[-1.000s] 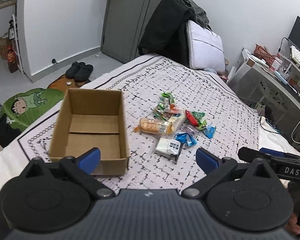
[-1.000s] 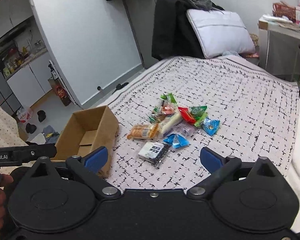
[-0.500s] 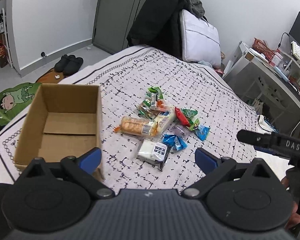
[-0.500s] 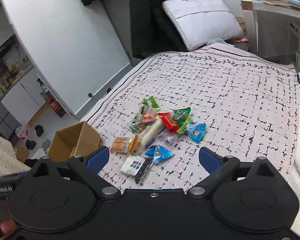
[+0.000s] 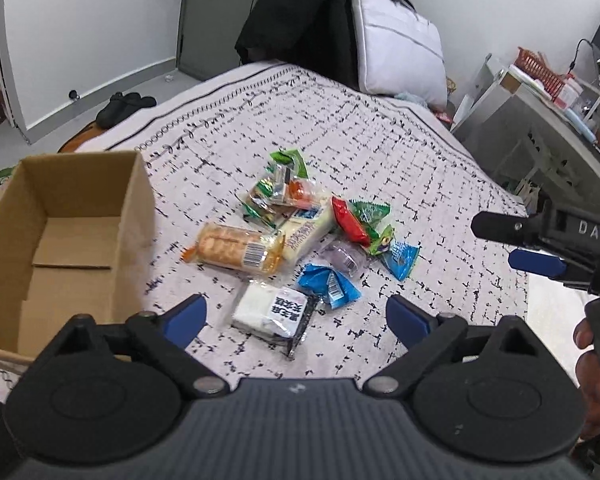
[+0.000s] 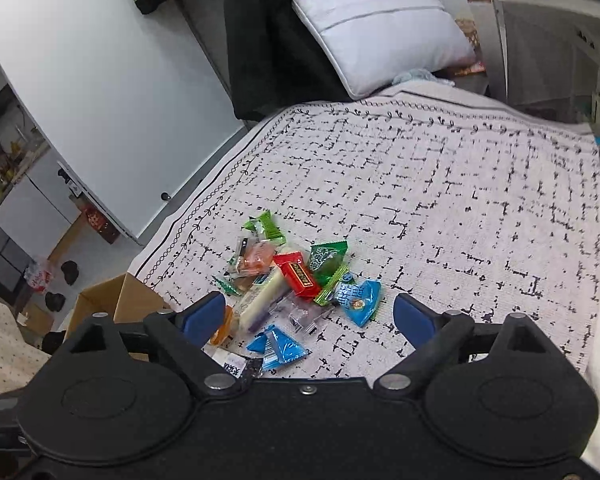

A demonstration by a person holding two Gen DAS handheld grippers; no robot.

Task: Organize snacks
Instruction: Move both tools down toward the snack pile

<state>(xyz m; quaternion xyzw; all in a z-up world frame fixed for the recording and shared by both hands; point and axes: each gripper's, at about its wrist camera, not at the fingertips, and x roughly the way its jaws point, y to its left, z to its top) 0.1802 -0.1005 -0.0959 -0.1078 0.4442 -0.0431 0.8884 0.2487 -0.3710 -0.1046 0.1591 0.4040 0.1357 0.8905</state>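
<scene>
Evidently every snack in the pile (image 5: 300, 236) is light and crinkly, lying on the bed (image 5: 380, 140) just right of the empty cardboard box (image 5: 64, 240). Both grippers hang above it with nothing between their fingers: the left gripper (image 5: 296, 318) and the right gripper (image 6: 310, 312) stand wide, each having just been closing a little. Film wrappers are slippery and will slide on the cover, so pinching a sealed end seam looks safest. The cracker pack (image 5: 236, 248) is stiffer but brittle inside; take it across its middle, gently. The white wrapped cake (image 5: 274, 312), nearest the left fingers, seems soft and squashable.
</scene>
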